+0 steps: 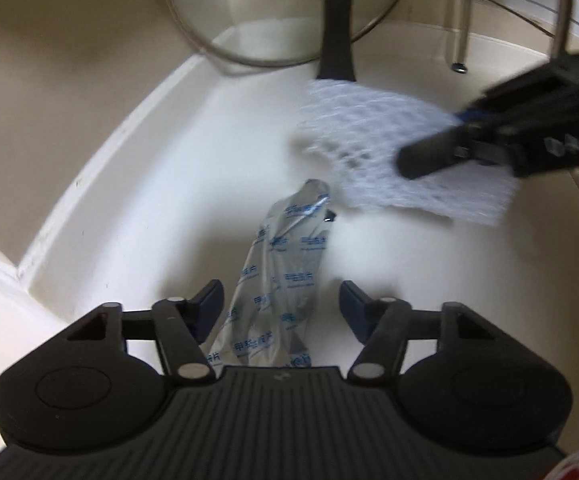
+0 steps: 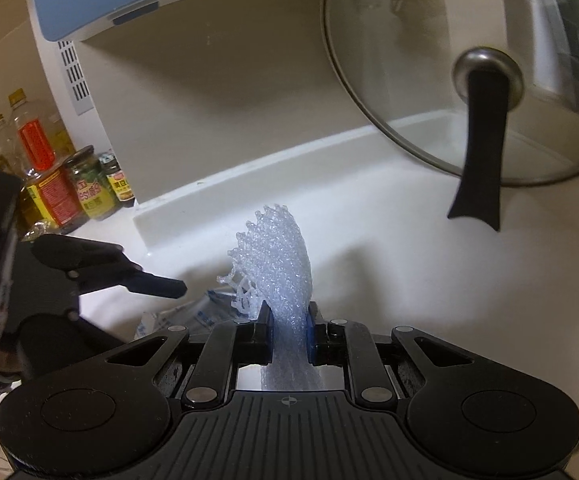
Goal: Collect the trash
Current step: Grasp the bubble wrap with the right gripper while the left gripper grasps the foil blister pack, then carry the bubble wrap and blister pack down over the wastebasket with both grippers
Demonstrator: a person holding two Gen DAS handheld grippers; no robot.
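Note:
A crumpled clear plastic wrapper (image 1: 281,276) with blue print lies on the white counter (image 1: 169,208). My left gripper (image 1: 281,304) is open, its fingers on either side of the wrapper's near end. My right gripper (image 2: 288,320) is shut on a white foam fruit net (image 2: 281,256), held above the counter. From the left wrist view the right gripper (image 1: 441,148) comes in from the right with the net (image 1: 373,144) hanging from it. The wrapper also shows in the right wrist view (image 2: 193,316), low beside the left gripper (image 2: 157,286).
A glass pot lid (image 2: 429,80) with a black handle (image 2: 479,160) leans against the beige wall at the back. Bottles and jars (image 2: 61,176) stand at the left beside a white and blue appliance (image 2: 89,8). A metal rack leg (image 1: 459,40) stands at the back right.

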